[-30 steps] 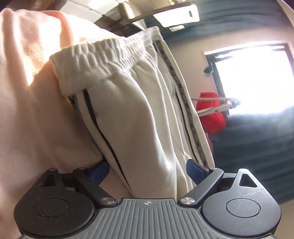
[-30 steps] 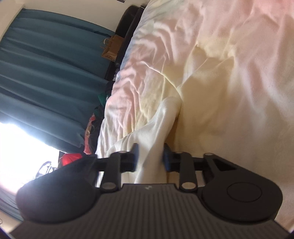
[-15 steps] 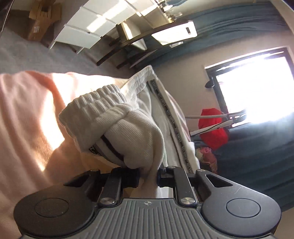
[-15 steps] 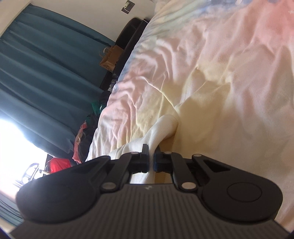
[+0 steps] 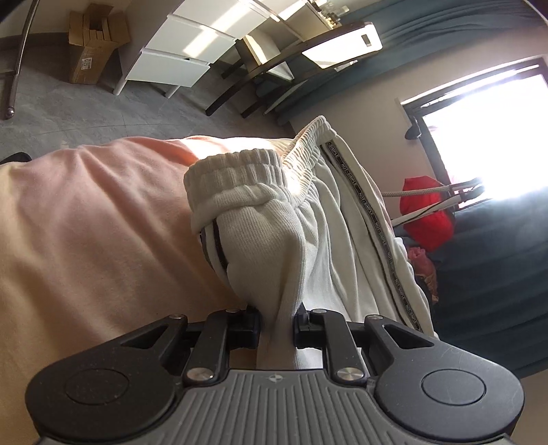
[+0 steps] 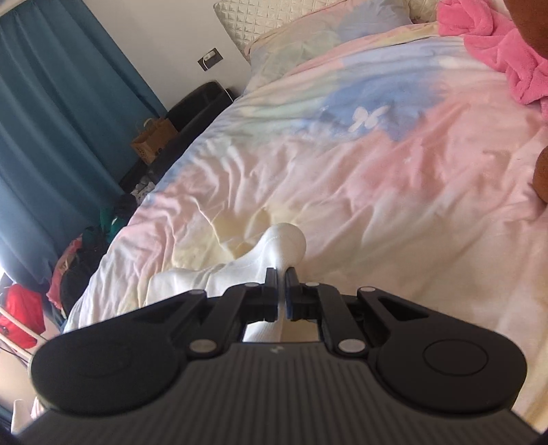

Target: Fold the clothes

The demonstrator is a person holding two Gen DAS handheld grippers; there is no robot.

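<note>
White track pants [image 5: 301, 239] with a ribbed elastic waistband and a dark lettered side stripe lie on the pastel bedspread [image 5: 85, 222]. My left gripper [image 5: 276, 320] is shut on a bunched fold of the pants just below the waistband, which curls over above the fingers. In the right wrist view my right gripper [image 6: 281, 294] is shut on another part of the white pants [image 6: 284, 243], and a rounded nub of cloth sticks up past the fingertips. The rest of the garment trails left over the bedspread [image 6: 376, 164].
A pink fluffy blanket [image 6: 496, 51] and quilted pillows [image 6: 291, 20] lie at the head of the bed. Teal curtains [image 6: 51, 119], a red bag [image 5: 426, 212], white drawers [image 5: 178, 51], a cardboard box [image 5: 92, 44] and grey floor surround the bed.
Both grippers went from open around the fabric to shut on it. Both have lifted, so the waistband now bunches and more of the room and bed shows.
</note>
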